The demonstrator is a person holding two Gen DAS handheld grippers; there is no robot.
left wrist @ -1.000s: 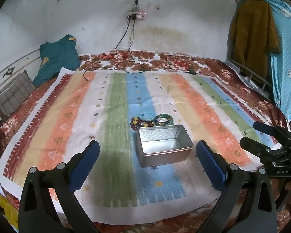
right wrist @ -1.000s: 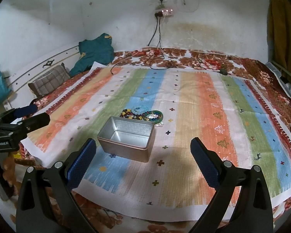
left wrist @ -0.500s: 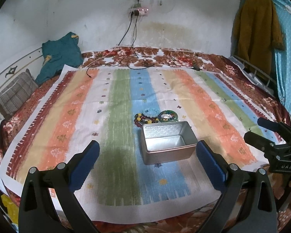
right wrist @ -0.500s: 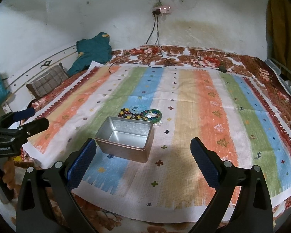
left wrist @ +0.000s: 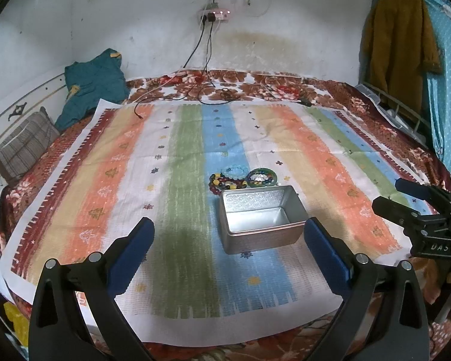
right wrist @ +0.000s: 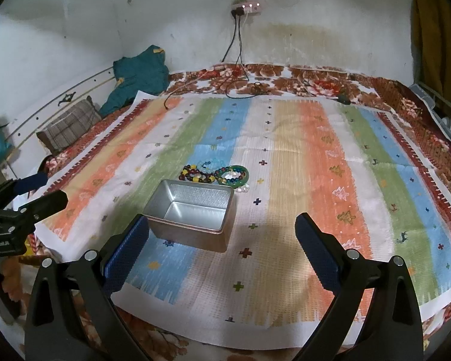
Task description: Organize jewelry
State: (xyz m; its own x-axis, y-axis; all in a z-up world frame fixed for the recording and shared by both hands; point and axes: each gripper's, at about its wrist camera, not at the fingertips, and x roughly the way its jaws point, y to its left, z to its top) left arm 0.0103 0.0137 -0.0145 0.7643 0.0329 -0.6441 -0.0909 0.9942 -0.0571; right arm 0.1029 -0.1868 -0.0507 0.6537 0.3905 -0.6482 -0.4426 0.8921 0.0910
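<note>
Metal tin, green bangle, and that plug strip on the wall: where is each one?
metal tin (left wrist: 257,222): left wrist view, on its shiny inside floor.
green bangle (right wrist: 246,175): right wrist view, on its right rim.
plug strip (right wrist: 249,6): right wrist view, on its lit front.

Dim, cool indoor light falls from above. The metal tin (left wrist: 260,219) shows soft glare inside. A dark shadow lies on the striped cloth (left wrist: 183,240) near the camera. Fisheye bending curves the edges; corners go black.

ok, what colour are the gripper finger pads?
Dark blue pads on black arms; clearest in the right wrist view.
</note>
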